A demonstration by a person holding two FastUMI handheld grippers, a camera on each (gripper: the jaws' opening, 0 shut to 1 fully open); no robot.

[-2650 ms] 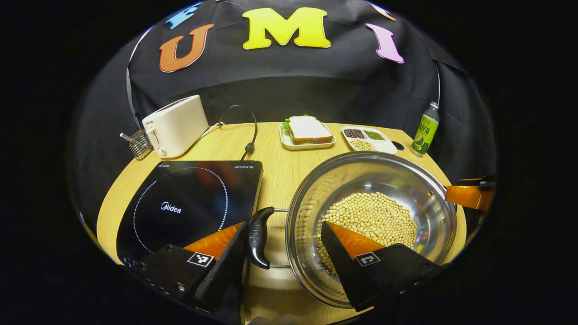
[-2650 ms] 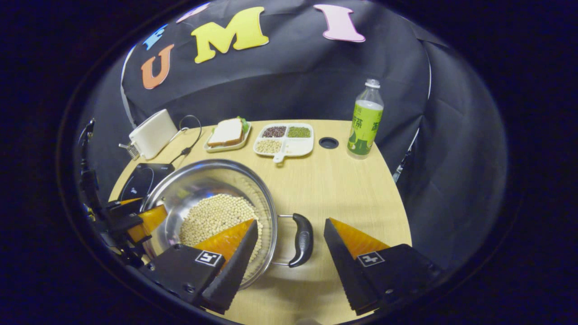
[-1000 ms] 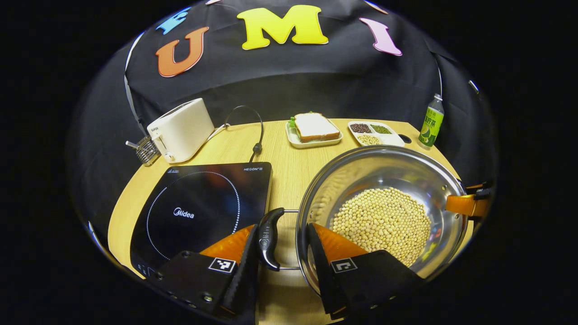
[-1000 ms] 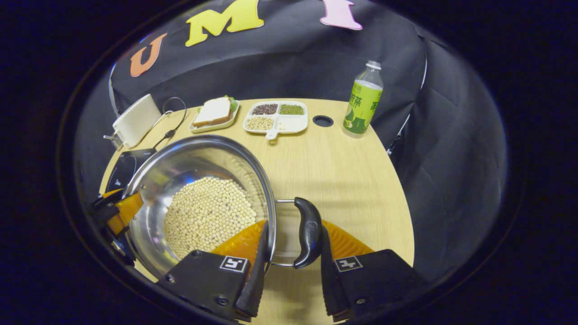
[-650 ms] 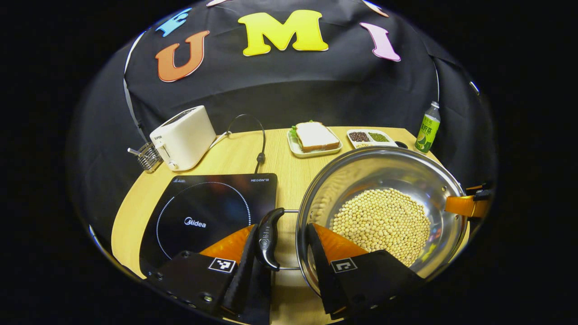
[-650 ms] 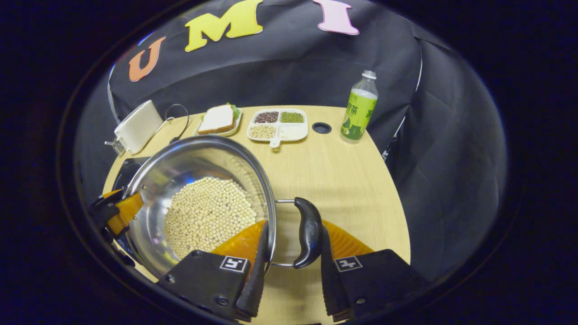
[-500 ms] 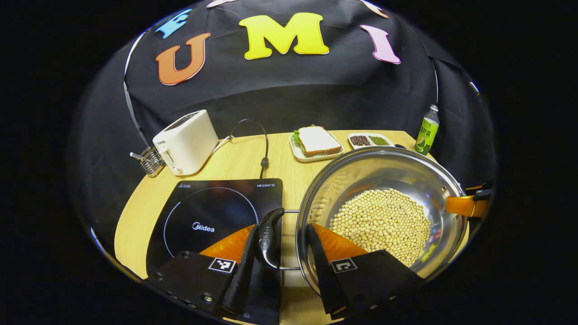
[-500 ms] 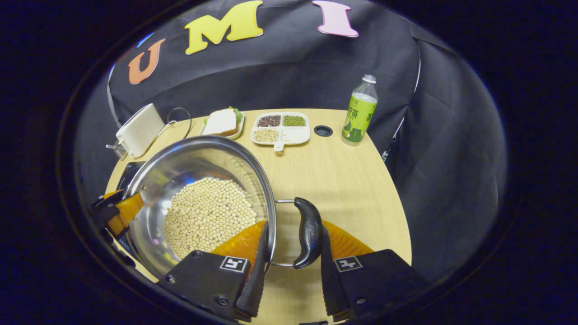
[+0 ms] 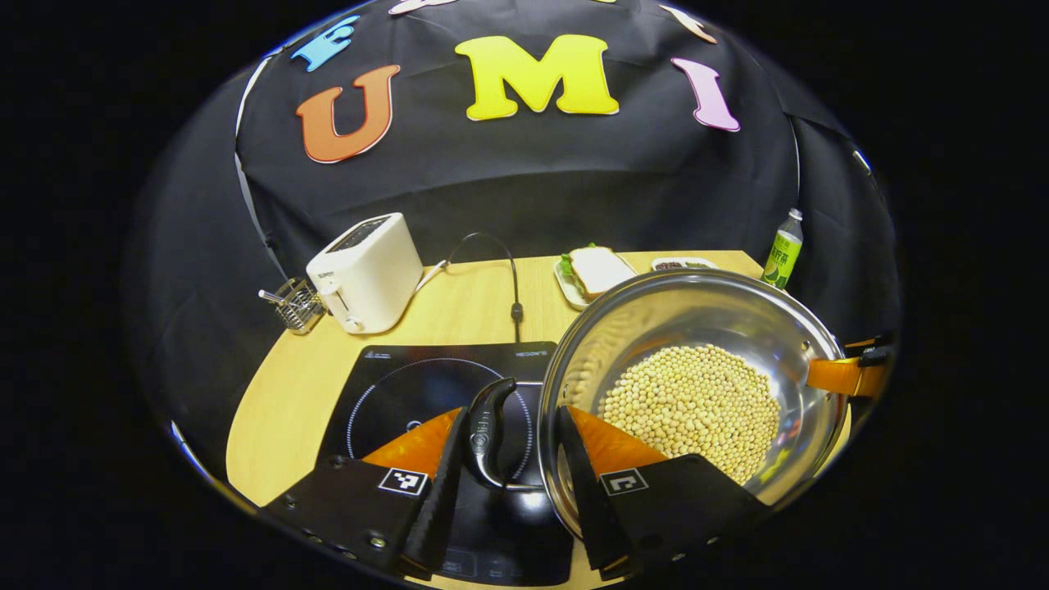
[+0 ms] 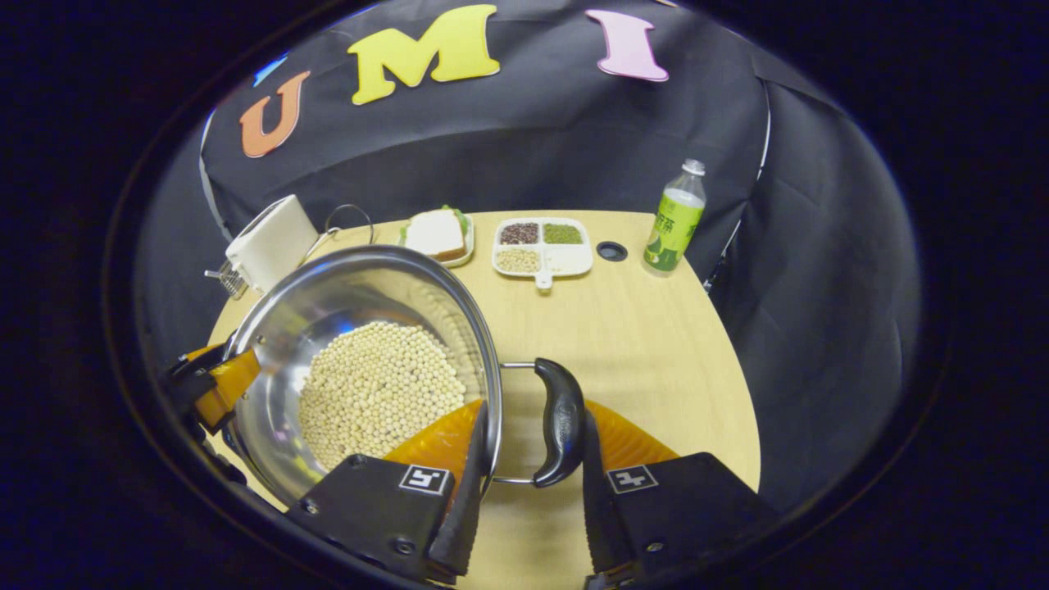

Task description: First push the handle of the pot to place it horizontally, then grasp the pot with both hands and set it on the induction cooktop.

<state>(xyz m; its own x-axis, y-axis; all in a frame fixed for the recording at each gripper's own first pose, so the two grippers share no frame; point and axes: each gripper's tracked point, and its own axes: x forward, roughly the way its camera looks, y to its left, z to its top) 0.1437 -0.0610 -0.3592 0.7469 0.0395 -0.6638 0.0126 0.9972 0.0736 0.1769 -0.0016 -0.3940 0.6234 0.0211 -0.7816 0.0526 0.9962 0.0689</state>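
Compared with the earlier frames, the round stainless-steel pot (image 9: 697, 393) filled with pale yellow soybeans (image 9: 692, 406) has travelled leftward and now hangs partly over the flat black glass induction cooktop (image 9: 410, 385), no longer on the bare wooden bench (image 10: 623, 328). In the left gripper view the left gripper (image 9: 508, 467) has its jaws clamped across the pot's black curved left side handle (image 9: 488, 430) and the steel rim beside it. In the right gripper view the right gripper (image 10: 533, 471) is clamped the same way on the black right side handle (image 10: 560, 422). I judge the pot to be stiff and rather heavy with this load of beans, and the polished steel wall looks slippery, so the two opposite handles are the proper places to hold. The beans are loose and can roll to one side if the pot tilts, so both grippers should keep it level while lowering. At the back of the bench stand a white toaster (image 9: 369, 270), a sandwich on a plate (image 10: 438, 233), a divided white tray of grains (image 10: 542, 246) and a green-labelled bottle (image 10: 676, 217).
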